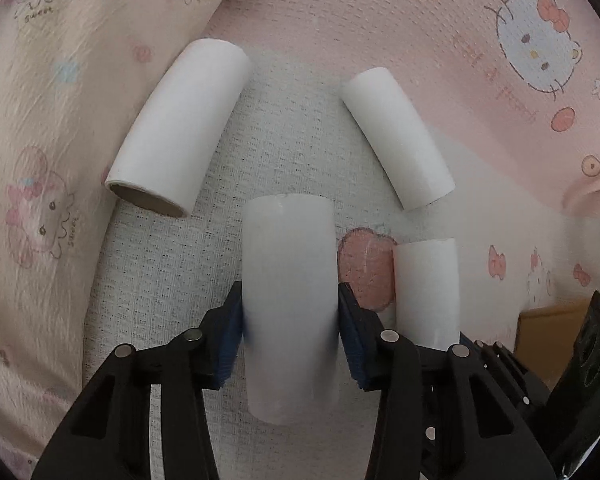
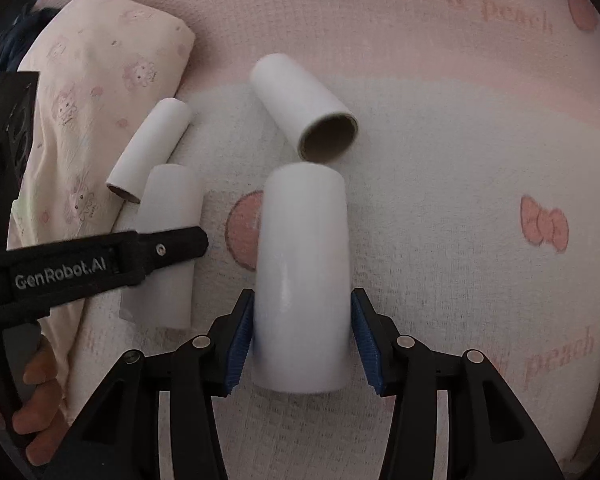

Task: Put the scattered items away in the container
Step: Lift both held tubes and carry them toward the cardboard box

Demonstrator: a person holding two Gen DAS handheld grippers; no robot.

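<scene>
Several white paper rolls lie on a pink cartoon-print bedsheet [image 1: 440, 20]. My left gripper [image 1: 290, 300] is shut on one white roll [image 1: 288, 304], its blue pads pressing both sides. My right gripper [image 2: 302, 300] is shut on another white roll [image 2: 304, 280], which looks slightly blurred. The left wrist view also shows that roll [image 1: 426, 292] at the lower right. The left gripper's black finger [image 2: 172, 246] crosses its roll [image 2: 168, 208] in the right wrist view. Two loose rolls lie beyond: a fat one [image 1: 180, 128] with a brown core and a thinner one [image 1: 398, 140].
A folded pink cloth or pillow [image 1: 40, 120] lies along the left. A brown cardboard edge [image 1: 534, 332], perhaps a box, shows at the lower right, behind the right gripper's black body. A person's hand [image 2: 40, 392] holds the left gripper.
</scene>
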